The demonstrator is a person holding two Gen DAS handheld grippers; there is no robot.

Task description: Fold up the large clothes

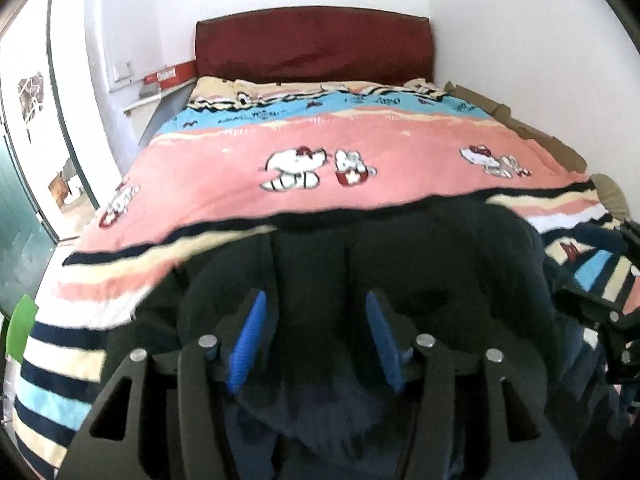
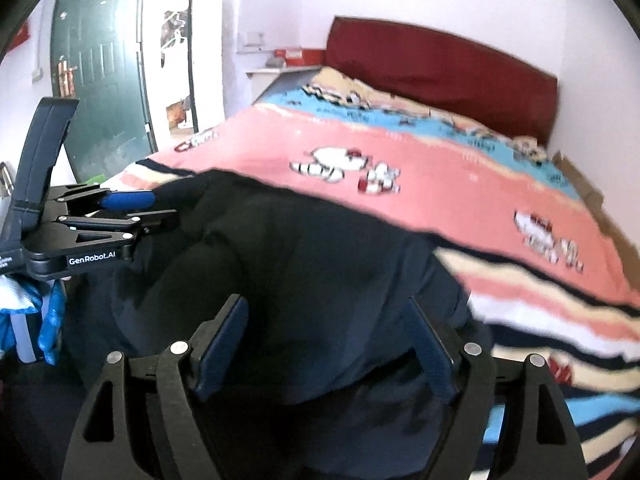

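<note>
Dark garment [image 1: 400, 264] cut off below, bedspread [image 2: 540, 280] stripes motion-blurred, doorway clutter [image 1: 66, 186] indistinct

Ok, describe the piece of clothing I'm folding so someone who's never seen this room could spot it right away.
Start at the bed with the dark red headboard and its pink cartoon-cat bedspread. At the striped foot end nearest the cameras lies a dark navy garment, bunched up in front of both grippers. It is the only plain, dark, unpatterned fabric on the bed.
</note>
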